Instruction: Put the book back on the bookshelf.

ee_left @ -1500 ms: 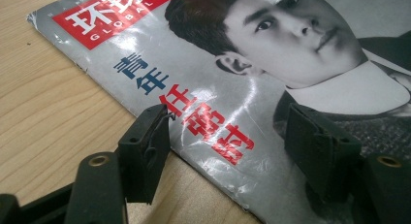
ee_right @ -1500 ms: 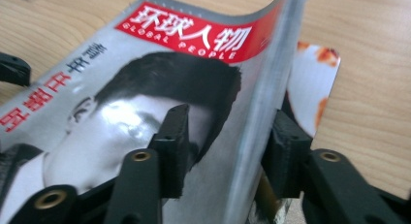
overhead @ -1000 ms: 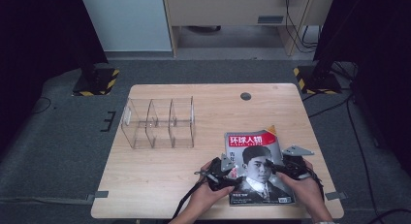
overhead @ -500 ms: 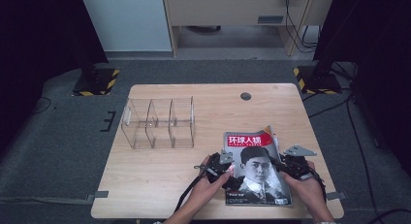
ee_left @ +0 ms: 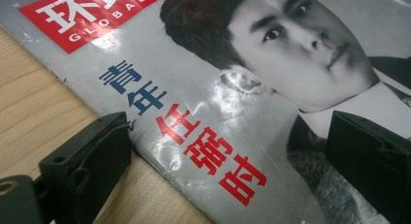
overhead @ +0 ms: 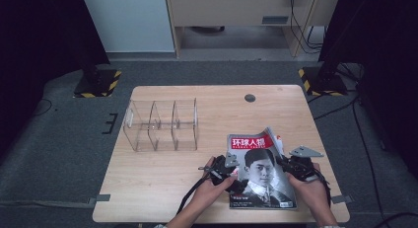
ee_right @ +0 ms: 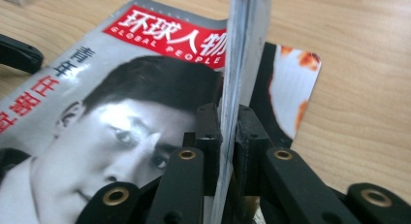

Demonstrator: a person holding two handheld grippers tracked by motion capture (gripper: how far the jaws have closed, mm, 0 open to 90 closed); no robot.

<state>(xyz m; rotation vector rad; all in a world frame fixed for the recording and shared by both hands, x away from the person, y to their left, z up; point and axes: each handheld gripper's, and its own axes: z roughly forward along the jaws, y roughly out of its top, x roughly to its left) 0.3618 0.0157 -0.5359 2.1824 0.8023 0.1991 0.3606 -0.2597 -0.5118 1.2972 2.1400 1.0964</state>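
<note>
The glossy magazine point(overhead: 260, 171) lies flat; right gripper point(ee_right: 228, 132), just closed, pinches its raised edge; left gripper point(ee_left: 228, 151), spread wider than before, straddles the cover.

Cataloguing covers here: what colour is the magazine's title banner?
Red with white lettering on the magazine, clearest in the right gripper view.

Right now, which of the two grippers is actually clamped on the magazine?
The right gripper: its jaws pinch the magazine edge. The left gripper stands open over the cover.

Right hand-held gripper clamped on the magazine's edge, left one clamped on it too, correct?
Not quite. The right hand-held gripper is clamped on the magazine, but the left hand-held gripper is open, jaws wide apart over the cover, as the left gripper view shows.
</note>
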